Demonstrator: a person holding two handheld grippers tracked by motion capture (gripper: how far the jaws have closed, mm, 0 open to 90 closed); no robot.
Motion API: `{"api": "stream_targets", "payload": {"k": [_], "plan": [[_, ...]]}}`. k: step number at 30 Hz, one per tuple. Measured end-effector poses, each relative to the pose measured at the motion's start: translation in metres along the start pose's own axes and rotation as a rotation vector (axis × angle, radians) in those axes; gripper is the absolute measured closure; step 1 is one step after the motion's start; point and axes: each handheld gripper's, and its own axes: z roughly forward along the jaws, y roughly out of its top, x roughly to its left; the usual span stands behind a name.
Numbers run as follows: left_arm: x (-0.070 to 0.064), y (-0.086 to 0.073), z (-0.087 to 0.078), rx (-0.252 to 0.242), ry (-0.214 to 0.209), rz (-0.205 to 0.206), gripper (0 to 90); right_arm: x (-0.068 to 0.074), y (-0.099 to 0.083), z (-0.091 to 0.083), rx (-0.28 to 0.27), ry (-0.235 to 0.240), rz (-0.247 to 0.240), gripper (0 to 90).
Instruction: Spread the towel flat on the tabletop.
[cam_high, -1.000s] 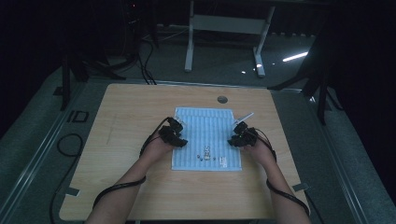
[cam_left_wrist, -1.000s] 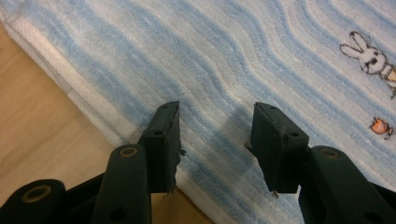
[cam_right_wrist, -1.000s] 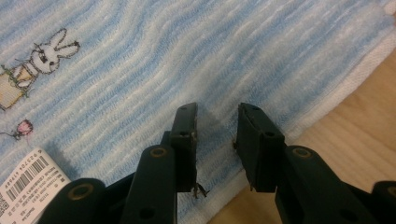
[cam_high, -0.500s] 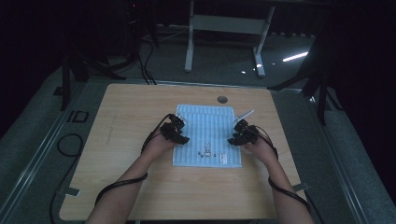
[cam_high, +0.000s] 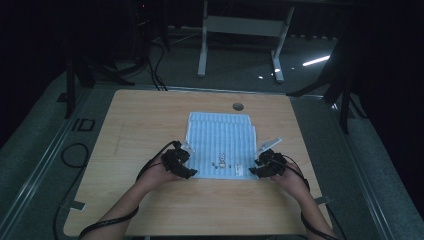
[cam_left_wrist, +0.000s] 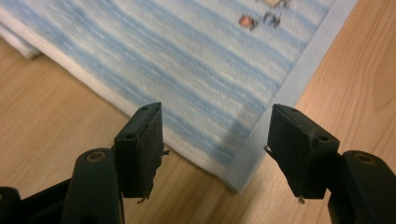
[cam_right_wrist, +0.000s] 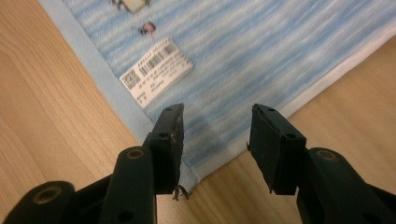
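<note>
My left gripper (cam_left_wrist: 212, 140) and right gripper (cam_right_wrist: 215, 137) stand open, empty, at the towel (cam_high: 220, 145)'s near corners; fold not begun.

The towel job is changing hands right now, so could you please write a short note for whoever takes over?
Left gripper: open, jaws either side of the towel's near left corner, holding nothing.
Right gripper: open, poised over the near right corner, beside the white barcode label; also holding nothing.
Towel: blue striped, lying flat in the middle of the wooden table, apparently already folded, since a second layer edge shows at its side.
Done: both grippers lined up at the near corners.
Left: probably close on both corners and make the next fold.
</note>
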Motion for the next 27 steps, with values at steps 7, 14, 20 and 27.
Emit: {"api": "stream_targets", "payload": {"k": [7,14,20,27], "plan": [[-0.004,0.002,0.012,0.011,-0.010,0.013,39.5,0.000,-0.004,0.009,0.019,0.006,0.001,56.2],[-0.008,0.002,0.012,-0.003,-0.009,-0.013,54.0,0.002,-0.002,0.009,0.033,0.011,0.001,70.1],[-0.017,0.006,0.012,0.021,-0.028,-0.012,83.0,0.010,0.002,0.011,0.047,-0.002,-0.026,86.8],[-0.009,0.019,-0.008,-0.010,-0.016,-0.042,85.2,0.007,0.012,-0.001,0.030,-0.008,-0.026,87.7]]}}
